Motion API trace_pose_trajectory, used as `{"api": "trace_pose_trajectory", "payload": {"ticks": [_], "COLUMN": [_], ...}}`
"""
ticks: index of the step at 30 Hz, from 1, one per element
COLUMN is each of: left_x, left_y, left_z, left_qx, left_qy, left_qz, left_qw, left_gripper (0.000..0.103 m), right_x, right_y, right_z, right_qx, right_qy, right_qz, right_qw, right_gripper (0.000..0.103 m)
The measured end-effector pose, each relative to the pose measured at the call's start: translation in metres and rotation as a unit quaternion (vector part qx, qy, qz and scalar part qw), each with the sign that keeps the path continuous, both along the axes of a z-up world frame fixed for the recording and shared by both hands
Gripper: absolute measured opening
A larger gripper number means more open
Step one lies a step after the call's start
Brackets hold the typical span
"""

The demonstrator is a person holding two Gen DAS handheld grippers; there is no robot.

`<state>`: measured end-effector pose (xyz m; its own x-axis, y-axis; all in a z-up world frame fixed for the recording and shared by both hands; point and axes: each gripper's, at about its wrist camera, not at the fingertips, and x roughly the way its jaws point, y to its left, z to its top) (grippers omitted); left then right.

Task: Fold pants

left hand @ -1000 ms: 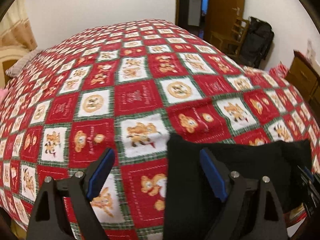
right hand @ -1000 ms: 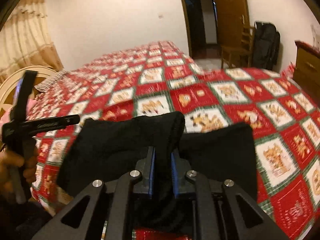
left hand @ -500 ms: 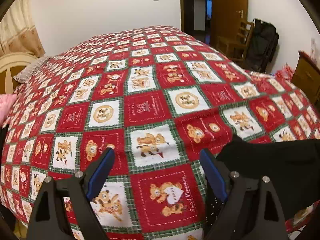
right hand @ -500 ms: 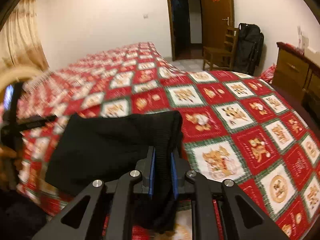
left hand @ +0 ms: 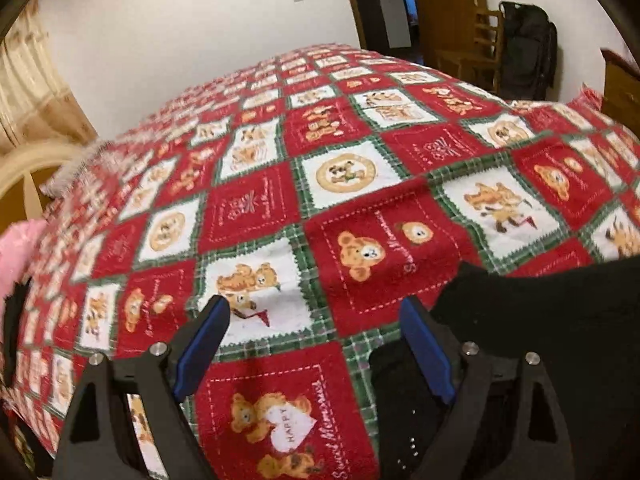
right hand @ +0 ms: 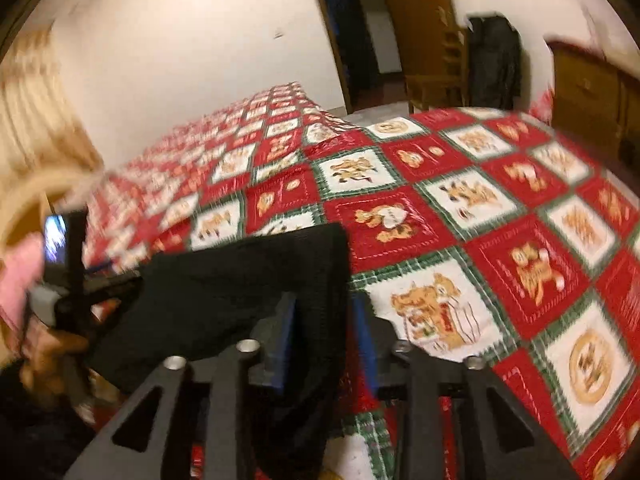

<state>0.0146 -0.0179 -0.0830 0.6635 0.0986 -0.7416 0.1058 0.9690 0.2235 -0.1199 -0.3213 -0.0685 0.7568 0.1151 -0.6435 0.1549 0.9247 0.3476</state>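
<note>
- My right gripper [right hand: 324,332] is clenched on a fold of the black pants [right hand: 224,292], which hang over the near edge of the bed cover [right hand: 500,216].
- My left gripper [left hand: 316,344] stands wide apart, grasping nothing, above the cover [left hand: 352,184].
- The pants [left hand: 552,320] lie just right of its right finger.

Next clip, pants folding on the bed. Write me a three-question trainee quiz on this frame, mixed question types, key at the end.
1. True or false: the right gripper is shut on the black pants.
2. The left gripper is: A) shut on the pants, B) open with only the teddy-bear bedspread between its fingers, C) out of view.
3. Fill in: in the left wrist view, the pants lie to the ____ of the gripper.

Key: 1 true; 2 B; 3 right
</note>
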Motion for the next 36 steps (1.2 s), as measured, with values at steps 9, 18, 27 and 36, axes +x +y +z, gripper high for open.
{"api": "trace_pose_trajectory", "payload": {"ticks": [9, 18, 27, 36], "left_x": [-0.028, -0.053, -0.06, -0.037], "left_y": [0.013, -0.02, 0.0, -0.025], "left_z": [0.046, 0.012, 0.016, 0.035], "left_qx": [-0.025, -0.021, -0.031, -0.013], "left_qy": [-0.03, 0.011, 0.011, -0.017], "left_qz": [-0.018, -0.089, -0.076, -0.086], "left_qw": [0.9991, 0.9958, 0.9966, 0.9961], "left_gripper": [0.089, 0.09, 0.1, 0.098], "right_x": [-0.032, -0.03, -0.019, 0.062], "right_y": [0.054, 0.062, 0.049, 0.049], "right_z": [0.039, -0.005, 0.027, 0.01], "right_qx": [-0.064, -0.092, -0.073, -0.109], "right_qy": [-0.043, 0.007, -0.034, 0.008], "right_qz": [0.1, 0.136, 0.126, 0.088], "right_qw": [0.992, 0.986, 0.989, 0.99], "right_gripper": [0.036, 0.032, 0.031, 0.031]}}
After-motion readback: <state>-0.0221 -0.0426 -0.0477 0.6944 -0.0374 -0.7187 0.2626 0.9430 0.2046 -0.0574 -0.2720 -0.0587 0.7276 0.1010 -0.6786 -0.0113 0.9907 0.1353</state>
